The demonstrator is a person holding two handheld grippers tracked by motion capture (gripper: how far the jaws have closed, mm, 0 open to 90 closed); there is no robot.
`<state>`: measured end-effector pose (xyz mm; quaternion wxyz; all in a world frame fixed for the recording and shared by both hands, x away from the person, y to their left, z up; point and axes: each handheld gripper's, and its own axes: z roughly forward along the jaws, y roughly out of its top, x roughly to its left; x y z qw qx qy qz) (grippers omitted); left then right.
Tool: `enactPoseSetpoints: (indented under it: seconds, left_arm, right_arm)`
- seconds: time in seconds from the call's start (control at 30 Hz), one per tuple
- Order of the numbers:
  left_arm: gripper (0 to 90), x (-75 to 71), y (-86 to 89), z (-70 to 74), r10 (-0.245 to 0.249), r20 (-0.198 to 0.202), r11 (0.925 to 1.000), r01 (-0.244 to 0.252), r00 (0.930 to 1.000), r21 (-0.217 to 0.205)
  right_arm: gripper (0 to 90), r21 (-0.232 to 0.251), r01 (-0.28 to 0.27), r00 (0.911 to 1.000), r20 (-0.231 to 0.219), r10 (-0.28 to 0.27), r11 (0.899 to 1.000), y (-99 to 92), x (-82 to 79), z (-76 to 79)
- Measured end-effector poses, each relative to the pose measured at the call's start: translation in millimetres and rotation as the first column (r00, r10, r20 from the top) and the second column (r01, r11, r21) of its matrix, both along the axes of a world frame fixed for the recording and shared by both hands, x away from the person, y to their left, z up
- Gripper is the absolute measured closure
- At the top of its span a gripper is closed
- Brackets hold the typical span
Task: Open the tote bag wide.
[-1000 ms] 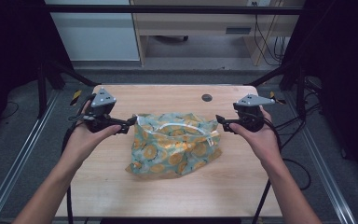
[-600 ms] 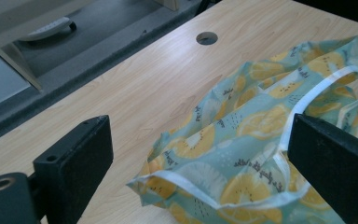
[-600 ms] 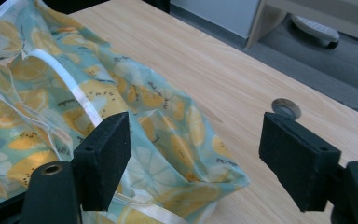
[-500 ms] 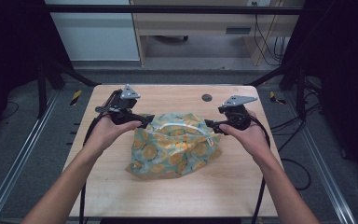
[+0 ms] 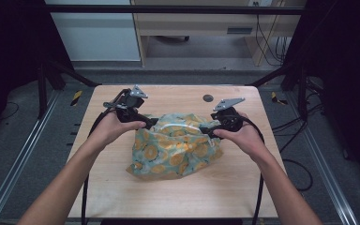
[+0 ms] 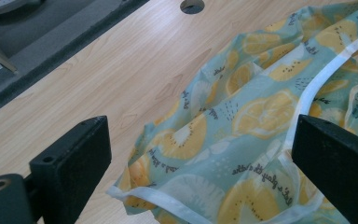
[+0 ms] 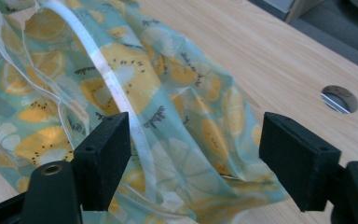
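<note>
High view. We see the left tool (image 5: pixel 151 123) at one upper edge of a crumpled lemon-print bag (image 5: pixel 178 147) and the right tool (image 5: pixel 205 130) at the opposite edge, so that the bag lies between them on the wooden desk (image 5: pixel 122 187). A round cable hole (image 5: pixel 208 98) sits in the desk beyond the right tool. Each hand (image 5: pixel 115 129) wraps its tool from behind.

Left gripper view. We look along the left tool (image 6: pixel 200 158), whose jaws stand wide apart, released and gripping nothing. The lemon-print bag (image 6: pixel 242 135) lies between and ahead of the jaws, its white hem strip (image 6: pixel 321 79) running beside the jaw at right. The cable hole (image 6: pixel 192 5) lies far ahead on the bare desk (image 6: pixel 98 74).

Right gripper view. We look along the right tool (image 7: pixel 196 154), likewise released with its jaws wide apart. The bag (image 7: pixel 168 93) fills the gap between them; a white hem strip (image 7: pixel 107 79) passes just beside the jaw at left. The cable hole (image 7: pixel 339 98) lies ahead, past the jaw at right.
</note>
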<state>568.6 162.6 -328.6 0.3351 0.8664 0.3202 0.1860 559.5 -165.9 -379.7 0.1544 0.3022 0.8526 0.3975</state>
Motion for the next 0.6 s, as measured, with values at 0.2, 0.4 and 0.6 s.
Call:
enactPoseSetpoints:
  seconds: [0.2, 0.4, 0.6]
  left_arm:
    - [4.5, 1.5, 2.6, 1.2, 0.004, -0.005, 0.9999, -0.004, 1.0, -0.014]
    - [4.9, 1.4, 3.0, 1.3, -0.007, -0.007, 0.9999, 0.007, 0.9999, -0.007]
    - [5.8, 3.3, 4.1, 2.8, -0.013, -0.004, 0.9999, 0.013, 0.9999, -0.009]
  right_arm:
    - [25.4, -0.007, -0.035, 0.9992, -0.02, 0.035, 0.999, 10.5, 3.5, -6.1]
    - [47.8, -0.055, -0.054, 0.9969, -0.061, 0.051, 0.997, 12.9, 4.7, -11.4]
    - [82.6, -0.04, -0.099, 0.9934, -0.062, 0.097, 0.994, 12.9, 1.5, -9.1]
